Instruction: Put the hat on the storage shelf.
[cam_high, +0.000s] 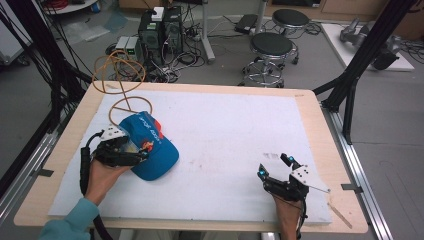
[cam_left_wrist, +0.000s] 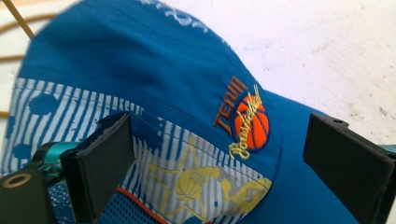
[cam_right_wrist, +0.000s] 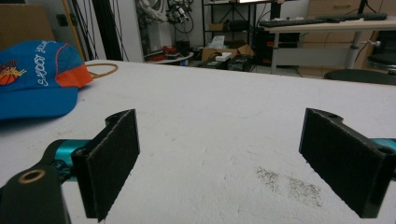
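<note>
Blue cap (cam_left_wrist: 154, 79) between the spread left claw (cam_left_wrist: 215, 154) jaws.

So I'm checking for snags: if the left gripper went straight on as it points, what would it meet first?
The cap. The left gripper is open with its jaws to either side of the cap's side panel, and how near it is cannot be told.

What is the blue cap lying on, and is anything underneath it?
The blue cap lies on the white sheet that covers the wooden table, crown up. The left claw is open at its side panel. The cap's inside, and whatever it covers, is hidden.
</note>
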